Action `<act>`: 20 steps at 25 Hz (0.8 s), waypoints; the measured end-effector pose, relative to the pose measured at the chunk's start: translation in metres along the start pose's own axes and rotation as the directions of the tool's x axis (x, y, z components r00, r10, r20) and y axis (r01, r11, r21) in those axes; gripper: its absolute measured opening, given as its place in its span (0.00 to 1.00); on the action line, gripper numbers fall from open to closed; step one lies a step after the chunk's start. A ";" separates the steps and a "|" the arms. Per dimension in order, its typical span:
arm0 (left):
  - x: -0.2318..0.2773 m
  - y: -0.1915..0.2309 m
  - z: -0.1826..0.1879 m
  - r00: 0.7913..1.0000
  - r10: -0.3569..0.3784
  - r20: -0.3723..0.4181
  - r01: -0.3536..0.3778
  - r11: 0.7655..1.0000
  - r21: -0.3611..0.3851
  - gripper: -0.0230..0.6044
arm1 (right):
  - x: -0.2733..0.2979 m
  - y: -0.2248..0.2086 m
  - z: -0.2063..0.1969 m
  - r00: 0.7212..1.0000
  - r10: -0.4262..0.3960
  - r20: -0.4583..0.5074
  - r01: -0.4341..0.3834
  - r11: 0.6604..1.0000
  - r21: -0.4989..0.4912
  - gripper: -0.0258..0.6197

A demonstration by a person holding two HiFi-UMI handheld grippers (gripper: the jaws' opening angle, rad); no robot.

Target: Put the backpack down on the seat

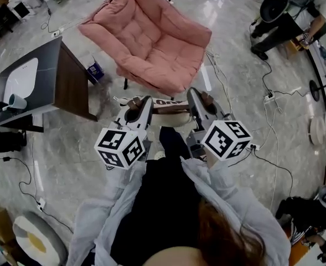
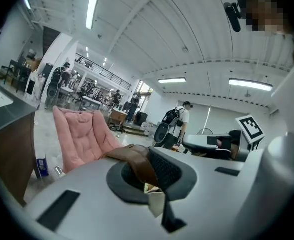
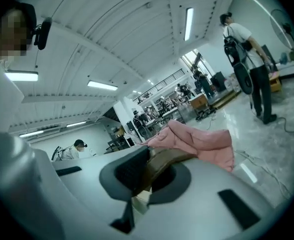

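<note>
A pink cushioned seat [image 1: 149, 35] stands on the marble floor just ahead of me. Between my two grippers hangs the backpack [image 1: 168, 108], cream with brown straps, held above the floor short of the seat's front edge. My left gripper [image 1: 143, 103] is shut on a brown strap [image 2: 137, 161]. My right gripper [image 1: 196, 100] is shut on the other brown strap [image 3: 162, 161]. The seat [image 2: 82, 139] shows beyond the jaws in the left gripper view, and the seat [image 3: 199, 141] likewise in the right gripper view. Most of the bag is hidden below the grippers.
A dark desk [image 1: 46, 79] with a white cup [image 1: 17, 101] stands at the left, a small blue object [image 1: 95, 70] beside it. Cables and a power strip [image 1: 269, 98] lie on the floor at the right. A person [image 1: 295, 10] stands at the far right.
</note>
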State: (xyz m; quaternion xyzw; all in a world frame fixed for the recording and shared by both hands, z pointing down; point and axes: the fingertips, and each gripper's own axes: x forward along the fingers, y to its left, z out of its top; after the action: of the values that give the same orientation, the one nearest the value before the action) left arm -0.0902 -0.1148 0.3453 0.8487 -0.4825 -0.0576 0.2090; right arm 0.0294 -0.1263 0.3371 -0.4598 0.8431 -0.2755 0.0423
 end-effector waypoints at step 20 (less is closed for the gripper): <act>0.188 0.032 0.121 0.992 -0.103 0.077 0.090 0.984 0.155 0.06 | 0.141 -0.074 0.169 0.994 0.054 0.091 -0.043 0.993 -0.113 0.05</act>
State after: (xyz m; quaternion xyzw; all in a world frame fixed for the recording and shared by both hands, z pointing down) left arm -0.0532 -0.3237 0.2684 0.8813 -0.4520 -0.0669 0.1203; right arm 0.0592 -0.3426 0.2573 -0.4533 0.8652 -0.2051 0.0629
